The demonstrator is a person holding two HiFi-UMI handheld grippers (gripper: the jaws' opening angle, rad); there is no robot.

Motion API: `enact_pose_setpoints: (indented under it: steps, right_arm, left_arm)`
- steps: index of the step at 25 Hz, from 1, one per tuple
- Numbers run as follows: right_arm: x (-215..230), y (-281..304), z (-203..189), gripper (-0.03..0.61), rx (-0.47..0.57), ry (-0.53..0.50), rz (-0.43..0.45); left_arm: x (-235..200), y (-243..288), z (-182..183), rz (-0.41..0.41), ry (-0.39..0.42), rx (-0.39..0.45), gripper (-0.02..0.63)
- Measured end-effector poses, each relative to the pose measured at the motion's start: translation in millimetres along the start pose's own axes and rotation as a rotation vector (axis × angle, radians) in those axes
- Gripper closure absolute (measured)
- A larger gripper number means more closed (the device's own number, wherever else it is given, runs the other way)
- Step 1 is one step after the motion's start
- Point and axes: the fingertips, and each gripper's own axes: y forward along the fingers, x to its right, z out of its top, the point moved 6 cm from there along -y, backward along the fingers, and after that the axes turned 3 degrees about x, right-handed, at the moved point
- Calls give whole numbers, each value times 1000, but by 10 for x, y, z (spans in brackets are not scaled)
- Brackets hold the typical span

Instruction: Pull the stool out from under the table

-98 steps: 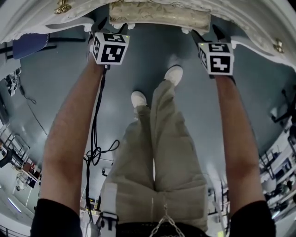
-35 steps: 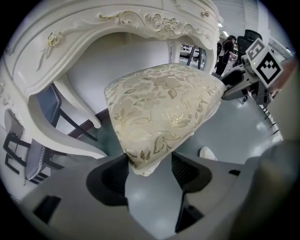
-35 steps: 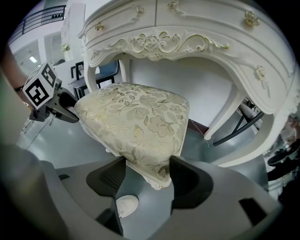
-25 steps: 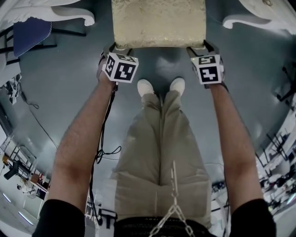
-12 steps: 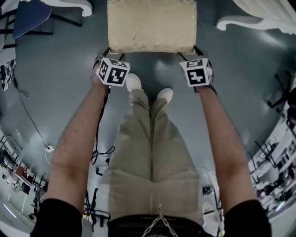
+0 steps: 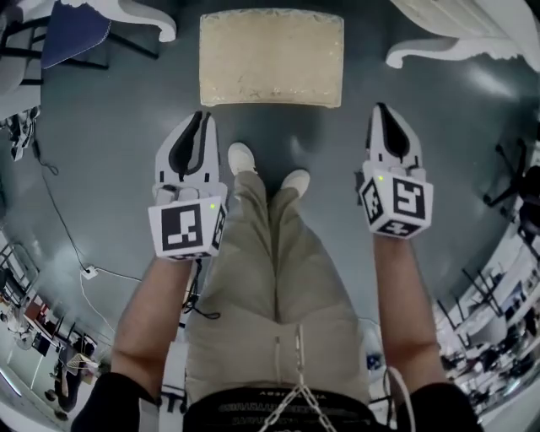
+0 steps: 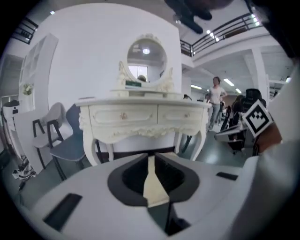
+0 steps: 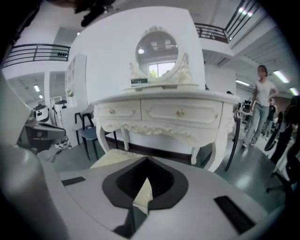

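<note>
Nearest the operator, both forearms reach forward over the beige trousers (image 6: 274, 278). Each hand carries a white tool with a marker cube (image 6: 187, 229) of black-and-white square patterns; the patterns hold no readable text.

Left tongs (image 6: 200, 121): clenched, tips together, nothing between them. The left gripper view confirms the pads meet at one point (image 7: 151, 158).

Right tongs (image 6: 383, 114): clenched, tips together, likewise empty, as the right gripper view shows (image 8: 146, 160).

Both tongs point forward at the stool and are apart from it. Two white shoes (image 6: 241, 158) stand on the grey floor (image 6: 118, 126) between the tongs.

Stool (image 6: 272, 57): a rectangular seat with a cream, textured cover. It stands on the floor just beyond the shoes, in front of the desk and clear of it. Its long axis runs left to right across the operator's front, with one long edge facing the operator. A corner of the seat shows in the right gripper view (image 8: 111, 157).

Desk (image 7: 140, 117): white, with carved trim, two drawer fronts and curved legs (image 6: 139, 17). It carries an oval mirror (image 7: 146, 58). A small dark tag sits at the mirror base; its print is too small to read.

A blue-grey chair (image 7: 70, 145) stands left of the desk. A dark cable (image 6: 59, 211) lies on the floor at left. Farther back, at right, a person in a white top (image 8: 261, 101) stands.
</note>
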Motion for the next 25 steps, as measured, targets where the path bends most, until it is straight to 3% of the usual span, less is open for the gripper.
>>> enact_pose_setpoints:
  steps: [3,8,18,25]
  right_arm:
    - [-105,-315,341,575,105,-27,29]
    - [-244,-500,655,575,162,-50,42]
    - [-275,-392,697,575,170,-89,90]
    - [-291,-340,614,575,146,-78,109]
  left_arm:
    - [-43,-193,431,27,21,87,571]
    - [-93,-227,774,36,51,147,571]
    - [123,-163,784,17,75,105,571]
    - [124,-118,734,35,143,87,571]
